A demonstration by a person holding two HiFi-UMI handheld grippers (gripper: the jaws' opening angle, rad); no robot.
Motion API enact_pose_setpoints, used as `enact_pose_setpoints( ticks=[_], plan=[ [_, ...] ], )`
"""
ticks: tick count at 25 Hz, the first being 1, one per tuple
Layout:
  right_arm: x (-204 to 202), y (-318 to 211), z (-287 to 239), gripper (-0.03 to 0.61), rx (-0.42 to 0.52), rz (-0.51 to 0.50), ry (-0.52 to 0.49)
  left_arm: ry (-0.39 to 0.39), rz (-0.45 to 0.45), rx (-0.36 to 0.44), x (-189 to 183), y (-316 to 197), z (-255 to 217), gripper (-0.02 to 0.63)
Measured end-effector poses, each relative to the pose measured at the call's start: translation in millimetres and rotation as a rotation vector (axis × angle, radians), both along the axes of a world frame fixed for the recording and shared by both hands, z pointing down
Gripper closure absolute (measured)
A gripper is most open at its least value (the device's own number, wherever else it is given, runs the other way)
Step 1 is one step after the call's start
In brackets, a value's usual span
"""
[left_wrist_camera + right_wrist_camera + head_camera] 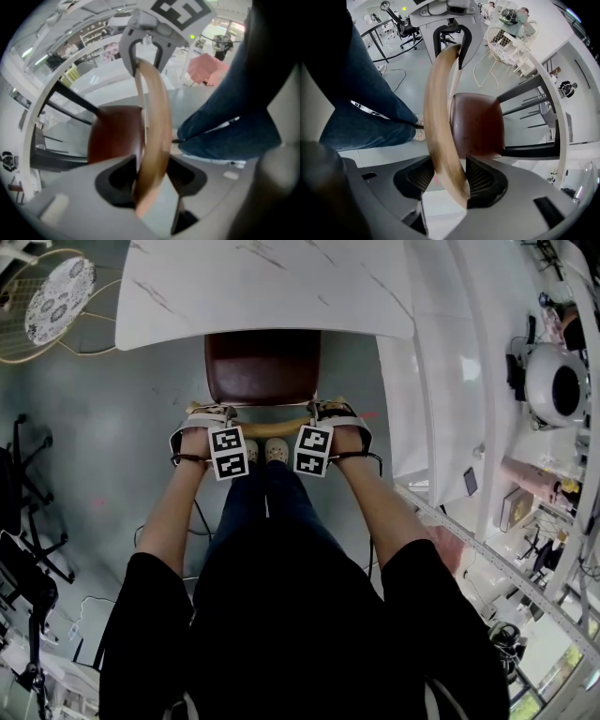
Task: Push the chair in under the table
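Observation:
The chair has a brown seat (262, 367) and a curved wooden back rail (272, 425). Its seat lies partly under the white marble table (262, 287). My left gripper (211, 413) points down and is shut on the rail's left end. My right gripper (336, 411) is shut on the right end. In the left gripper view the rail (152, 122) runs between the left gripper's (150, 176) pads to the right gripper (145, 44). In the right gripper view the rail (438, 112) passes between the right gripper's (444, 176) pads, with the seat (478, 124) beside it.
The person's legs and shoes (264, 452) stand right behind the chair. A long white counter (450, 352) runs along the right. A round wire side table (56, 296) is at the far left, and black office chair bases (28, 484) stand at the left edge.

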State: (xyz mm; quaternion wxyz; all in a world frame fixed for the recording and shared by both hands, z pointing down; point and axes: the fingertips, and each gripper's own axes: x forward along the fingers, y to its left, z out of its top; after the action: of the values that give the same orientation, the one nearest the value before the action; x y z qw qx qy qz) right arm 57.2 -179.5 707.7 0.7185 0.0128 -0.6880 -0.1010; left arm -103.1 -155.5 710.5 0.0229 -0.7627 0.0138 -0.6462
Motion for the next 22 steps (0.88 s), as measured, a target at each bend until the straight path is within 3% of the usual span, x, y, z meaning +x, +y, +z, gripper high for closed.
enact_pose_setpoints(
  ticks=[7,16,20,22],
  plan=[
    [2.1,-0.4,-4.5,0.367,-0.004,0.06,0.001,0.038,0.002,-0.027,1.7,2.2,-2.5,0.408],
    [11.5,-7.9,-51.2,0.359,0.07,0.184,-0.173,0.101,-0.077,-0.001,1.7,0.0,-29.1,0.403],
    [8.9,-14.6,-73.1,0.396,0.117,0.248,-0.244,0.144,-0.154,0.039,-0.3,-5.9,-50.9,0.433],
    [3.0,-20.1,-89.3,0.421,0.151,0.291,-0.299,0.179,-0.216,0.098,-1.2,-16.5,-67.6,0.509]
  ],
)
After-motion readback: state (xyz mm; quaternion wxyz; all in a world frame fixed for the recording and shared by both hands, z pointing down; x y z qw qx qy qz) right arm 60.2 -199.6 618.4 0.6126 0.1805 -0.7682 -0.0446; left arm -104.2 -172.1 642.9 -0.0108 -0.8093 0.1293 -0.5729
